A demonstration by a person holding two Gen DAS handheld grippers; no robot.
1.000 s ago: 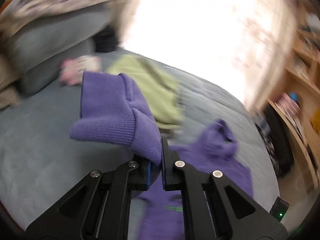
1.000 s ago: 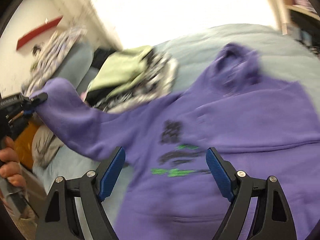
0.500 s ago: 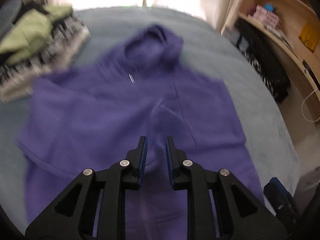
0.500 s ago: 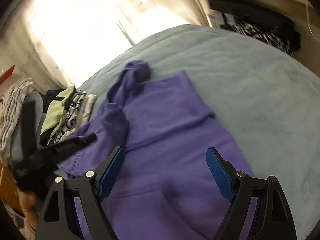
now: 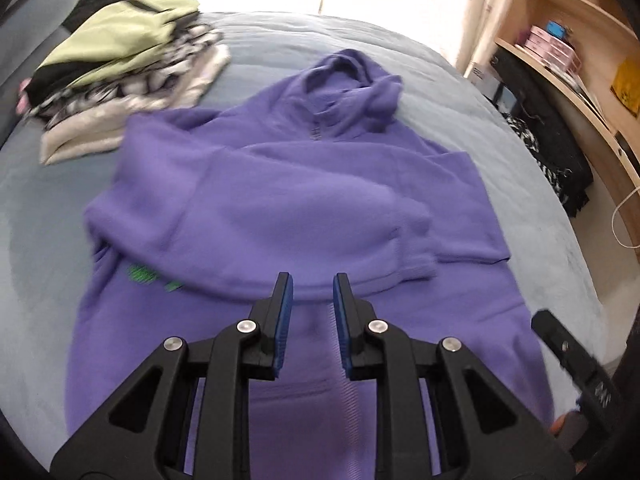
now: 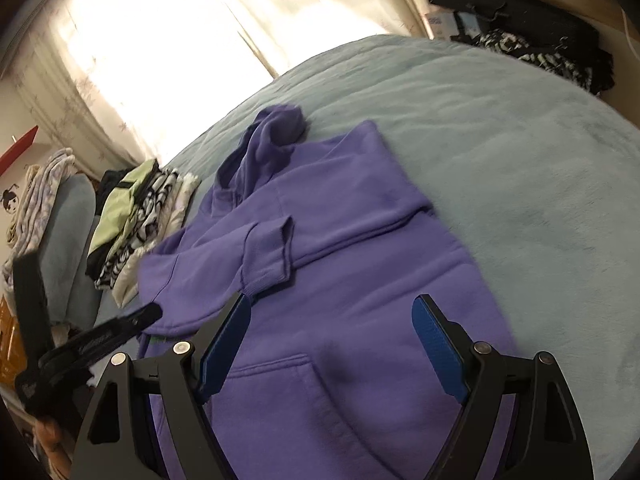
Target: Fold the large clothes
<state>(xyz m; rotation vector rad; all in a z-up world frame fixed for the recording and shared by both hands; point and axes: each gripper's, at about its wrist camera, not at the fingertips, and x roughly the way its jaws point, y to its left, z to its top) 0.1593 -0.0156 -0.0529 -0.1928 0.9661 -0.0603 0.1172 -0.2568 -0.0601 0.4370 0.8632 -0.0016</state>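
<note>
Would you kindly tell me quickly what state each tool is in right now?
Left tool: open a little, holding nothing, above the purple fleece hoodie.
Right tool: wide open, holding nothing, above the same hoodie.

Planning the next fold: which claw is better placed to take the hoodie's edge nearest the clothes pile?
Left. The left claw is at that edge of the purple hoodie; the right claw hangs open over the front pocket.
</note>
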